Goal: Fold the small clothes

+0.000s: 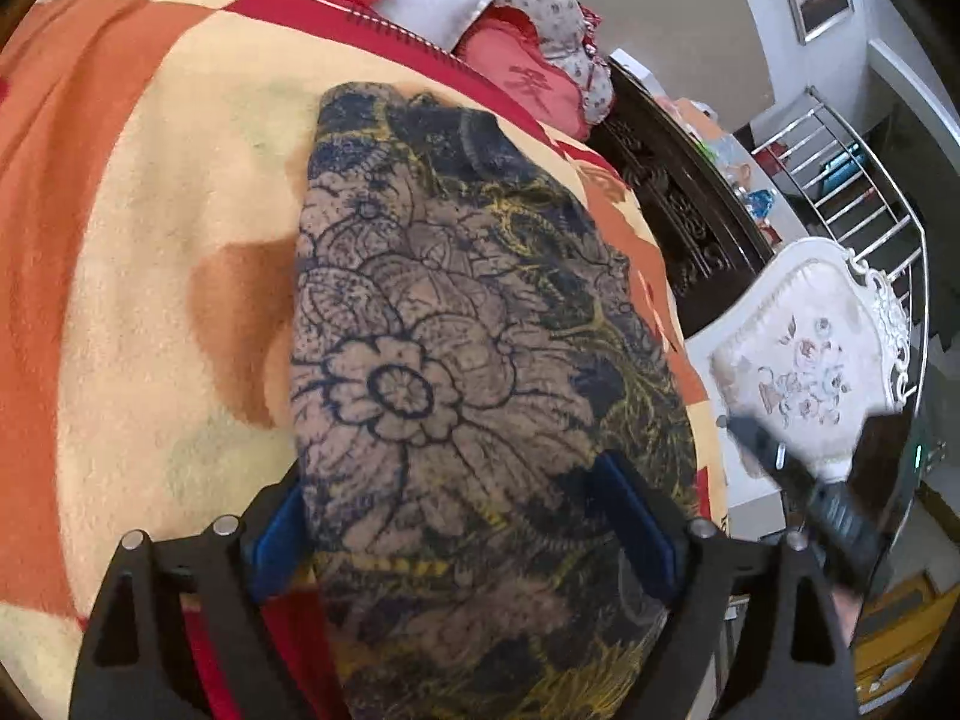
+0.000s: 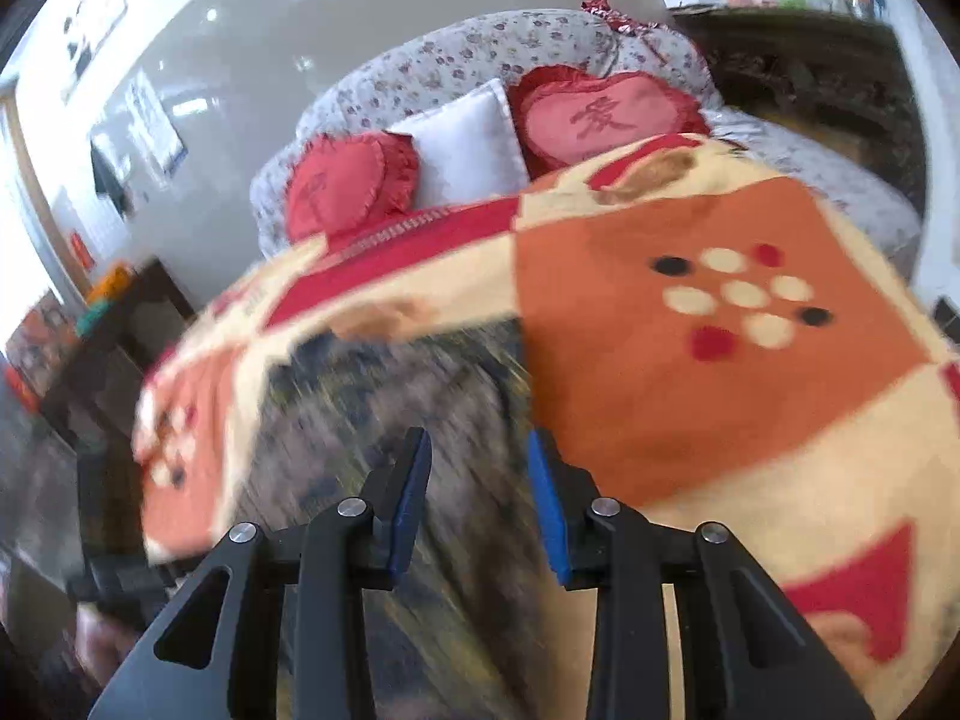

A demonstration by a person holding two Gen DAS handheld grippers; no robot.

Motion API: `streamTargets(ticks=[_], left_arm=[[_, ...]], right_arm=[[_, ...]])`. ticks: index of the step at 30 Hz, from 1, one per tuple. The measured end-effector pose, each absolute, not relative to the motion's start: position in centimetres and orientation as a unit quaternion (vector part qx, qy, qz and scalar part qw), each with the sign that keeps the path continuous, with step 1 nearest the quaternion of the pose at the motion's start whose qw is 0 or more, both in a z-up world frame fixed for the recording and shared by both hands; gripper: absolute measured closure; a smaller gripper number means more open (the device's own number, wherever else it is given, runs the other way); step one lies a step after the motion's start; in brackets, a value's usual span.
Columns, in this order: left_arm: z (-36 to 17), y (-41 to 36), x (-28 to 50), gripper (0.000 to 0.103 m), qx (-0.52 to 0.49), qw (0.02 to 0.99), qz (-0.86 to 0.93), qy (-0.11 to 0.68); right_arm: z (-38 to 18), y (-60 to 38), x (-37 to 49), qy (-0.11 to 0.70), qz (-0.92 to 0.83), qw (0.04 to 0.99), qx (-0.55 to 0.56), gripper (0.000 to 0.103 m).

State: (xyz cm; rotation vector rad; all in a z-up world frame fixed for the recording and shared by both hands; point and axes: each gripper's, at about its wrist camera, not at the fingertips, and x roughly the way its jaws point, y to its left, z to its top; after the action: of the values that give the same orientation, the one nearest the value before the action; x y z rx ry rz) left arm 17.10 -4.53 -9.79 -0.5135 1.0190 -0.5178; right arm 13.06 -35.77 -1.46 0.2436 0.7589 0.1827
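Observation:
A small patterned garment, brown-grey with dark blue flowers and yellow lines, lies on an orange, cream and red blanket. My left gripper is open, its blue pads either side of the garment's near end, low over the cloth. In the right wrist view the same garment shows blurred below and left of centre. My right gripper is open above the garment's right edge and holds nothing. The right gripper also shows as a dark blurred shape in the left wrist view.
Red heart cushions and a white pillow lie at the head of the bed. A dark carved cabinet, a white upholstered chair and a metal rack stand to the right.

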Motion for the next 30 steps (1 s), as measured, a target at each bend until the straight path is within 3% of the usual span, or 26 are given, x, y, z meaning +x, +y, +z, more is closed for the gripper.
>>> streamTargets(ticks=[2, 5, 6, 10, 16, 23, 30], left_arm=[[-9.7, -4.0, 17.0, 0.02, -0.248, 0.81, -0.233, 0.477], [-9.9, -3.1, 16.9, 0.053, -0.259, 0.812, -0.207, 0.481], [-10.1, -2.7, 16.7, 0.07, -0.271, 0.808, -0.203, 0.482], [-9.4, -3.1, 16.0, 0.082, -0.257, 0.822, -0.177, 0.477], [-6.9, -1.7, 14.9, 0.083, -0.215, 0.846, -0.166, 0.459], [-8.4, 4.6, 14.8, 0.082, -0.226, 0.844, -0.11, 0.473], [-8.7, 2.5, 15.3, 0.064, -0.159, 0.859, -0.089, 0.479]], right_arm=[[-1.9, -36.0, 11.3, 0.372, 0.079, 0.921, 0.085, 0.055], [-2.5, -36.3, 10.0, 0.374, 0.073, 0.923, 0.055, 0.055], [-2.9, -36.6, 9.8, 0.376, 0.067, 0.923, 0.048, 0.055], [-3.7, -37.8, 9.9, 0.39, 0.063, 0.915, 0.076, 0.055], [-3.8, -38.5, 10.1, 0.393, 0.081, 0.906, 0.132, 0.055], [-5.6, -37.8, 12.2, 0.408, 0.129, 0.877, 0.218, 0.05], [-6.1, -31.6, 16.0, 0.421, 0.21, 0.856, 0.212, 0.035]])
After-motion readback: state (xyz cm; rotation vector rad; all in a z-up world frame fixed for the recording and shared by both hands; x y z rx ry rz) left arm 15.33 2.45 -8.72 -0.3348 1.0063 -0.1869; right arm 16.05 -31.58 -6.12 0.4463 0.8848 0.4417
